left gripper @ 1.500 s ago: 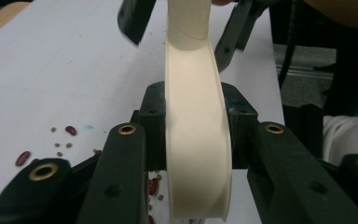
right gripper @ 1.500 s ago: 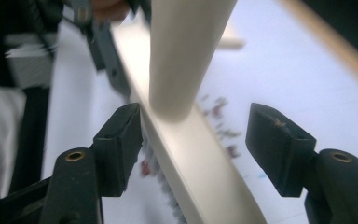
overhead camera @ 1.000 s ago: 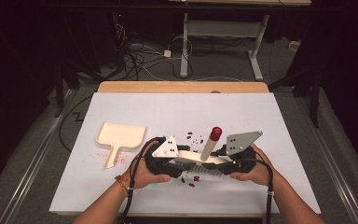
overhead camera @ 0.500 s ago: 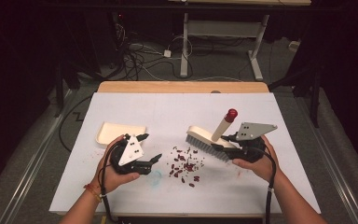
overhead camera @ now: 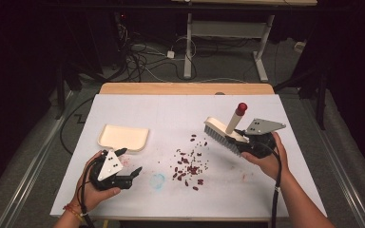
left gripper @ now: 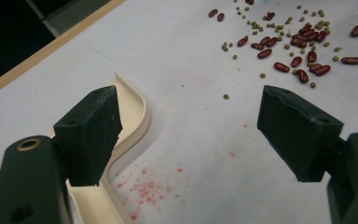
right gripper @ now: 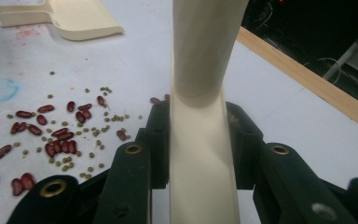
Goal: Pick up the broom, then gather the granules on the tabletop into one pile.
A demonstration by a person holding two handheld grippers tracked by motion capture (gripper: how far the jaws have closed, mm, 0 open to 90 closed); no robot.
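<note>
A cream dustpan (overhead camera: 123,137) lies at the table's left, its handle running under my left gripper (overhead camera: 129,161). In the left gripper view that gripper (left gripper: 186,126) is open, with its left jaw over the dustpan handle (left gripper: 133,114) and its right jaw above bare table. My right gripper (overhead camera: 242,141) is shut on the stem of a cream brush (overhead camera: 221,132) with a red-tipped handle (overhead camera: 241,108), held tilted at the right. In the right gripper view the jaws (right gripper: 198,116) clamp the brush stem (right gripper: 200,154). Red beans and small green ones (overhead camera: 190,164) lie scattered between the grippers.
A white sheet (overhead camera: 171,111) covers the table, which has a wooden far edge (overhead camera: 185,88). A blue smudge (overhead camera: 158,179) and pink stains mark the sheet near the beans. Cables and desk legs (overhead camera: 188,52) sit on the floor beyond.
The left gripper let go near the brush and moved left to the dustpan handle. The right gripper carried the brush right, off the bean pile.
</note>
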